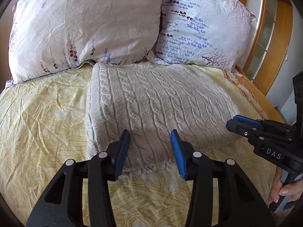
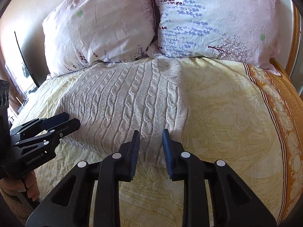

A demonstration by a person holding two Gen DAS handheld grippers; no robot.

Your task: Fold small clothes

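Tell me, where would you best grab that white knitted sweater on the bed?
Probably at the near hem of the white knitted sweater, coming in from the front, low along the bedspread. That edge lies nearest, slightly raised and free, while its far end butts against the pillows. Each gripper could take one near corner.

We see the folded sweater [image 1: 151, 102] lying on the bed [image 1: 43, 117], its far edge just below two pillows [image 1: 85, 28] set side by side at the head. In the left wrist view the left gripper [image 1: 150, 138] hovers over the sweater's near edge, with the right gripper [image 1: 244, 124] at the sweater's right edge. A headboard [image 1: 272, 43] stands behind the right pillow.
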